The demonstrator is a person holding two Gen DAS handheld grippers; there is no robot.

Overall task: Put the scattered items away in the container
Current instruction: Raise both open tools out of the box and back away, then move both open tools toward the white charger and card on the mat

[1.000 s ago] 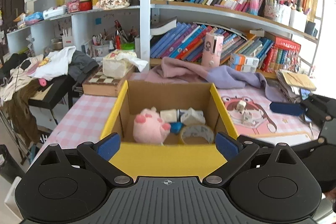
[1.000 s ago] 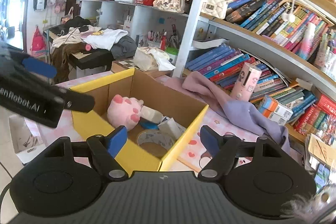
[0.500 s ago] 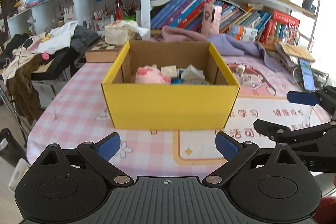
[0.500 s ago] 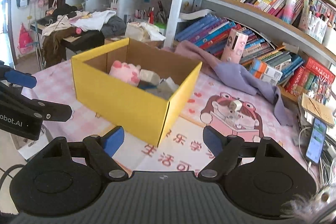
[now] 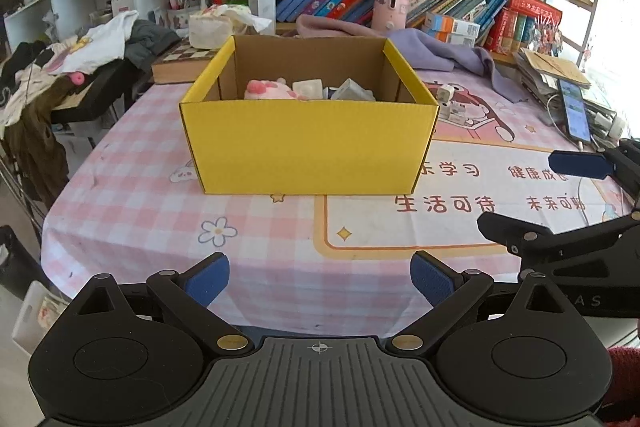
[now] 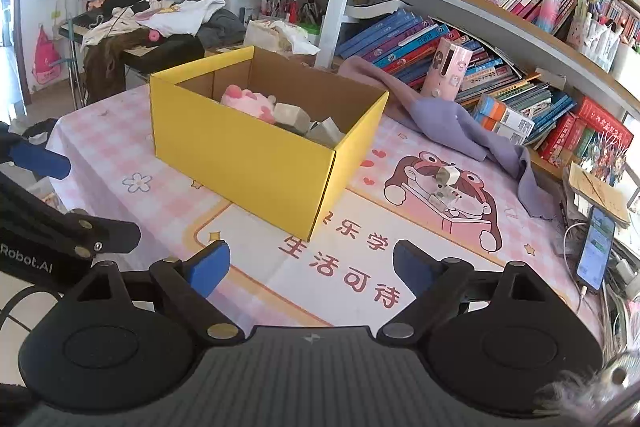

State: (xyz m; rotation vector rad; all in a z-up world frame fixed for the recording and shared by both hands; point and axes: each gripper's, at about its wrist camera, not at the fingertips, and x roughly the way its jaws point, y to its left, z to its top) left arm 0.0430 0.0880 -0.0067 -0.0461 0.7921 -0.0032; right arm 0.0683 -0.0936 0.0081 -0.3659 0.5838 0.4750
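A yellow cardboard box (image 5: pixel 312 143) (image 6: pixel 248 159) stands on the pink checked tablecloth. Inside it lie a pink plush toy (image 5: pixel 266 90) (image 6: pixel 248 101) and pale boxy items (image 5: pixel 308 89) (image 6: pixel 290 115); the rest of its floor is hidden. My left gripper (image 5: pixel 320 281) hangs open and empty near the table's front edge, well back from the box. My right gripper (image 6: pixel 310 269) is also back from the box, jaws opening with nothing between them. Small white plug pieces (image 6: pixel 444 187) (image 5: pixel 448 103) sit on the cartoon mat right of the box.
A purple cloth (image 6: pixel 448 119) lies behind the box by the bookshelf. A phone (image 6: pixel 596 251) on a cable and papers sit at the table's right edge. Clothes are piled on a stand (image 5: pixel 80 59) to the left. Each gripper shows at the other view's side.
Both grippers have drawn back and down from over the box to the table's front edge. The right gripper's jaws have spread wider. The box and its contents have not moved.
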